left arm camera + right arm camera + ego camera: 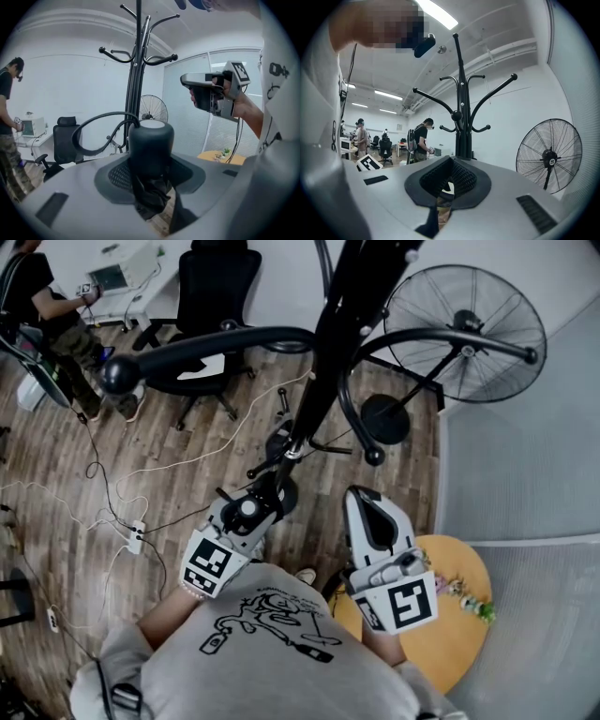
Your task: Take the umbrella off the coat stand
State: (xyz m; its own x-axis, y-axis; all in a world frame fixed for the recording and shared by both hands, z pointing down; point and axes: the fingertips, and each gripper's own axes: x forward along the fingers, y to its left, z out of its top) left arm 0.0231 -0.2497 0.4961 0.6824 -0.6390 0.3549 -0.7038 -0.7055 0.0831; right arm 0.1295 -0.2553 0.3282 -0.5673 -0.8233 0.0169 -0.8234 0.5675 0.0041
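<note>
Where the left gripper (246,514) clenches its jaws round it, the umbrella (151,145) shows as a compact folded type. It has a matt black, stubby cylindrical handle w/ a pale flat end, upright btw the jaws, and crumpled black fabric bunched just below. A thin black loop (110,114) arcs out from the handle's top toward the left; whether it hangs on a hook cannot be told. The umbrella sits in front of the coat stand (461,117), near its pole and low vs. the upper hooks. Right gripper (443,218): jaws slightly apart, nothing btw them, held beside the left one and clear of the umbrella.

Surroundings: the coat stand is a black pole w/ curved arms ending in ball tips. In the head view its arms spread across the foreground and cover part of the floor (56,521). A pedestal fan (466,334) w/ a round wire cage stands just beyond the stand, by the pale wall. A small round wooden counter (455,643) at lower right carries a little sprig of flowers (469,601). A black office chair (217,287) stands at top. White cables and a power strip (136,537) trail over the wood-plank floor. A person (56,306) in a dark top is at upper left.
</note>
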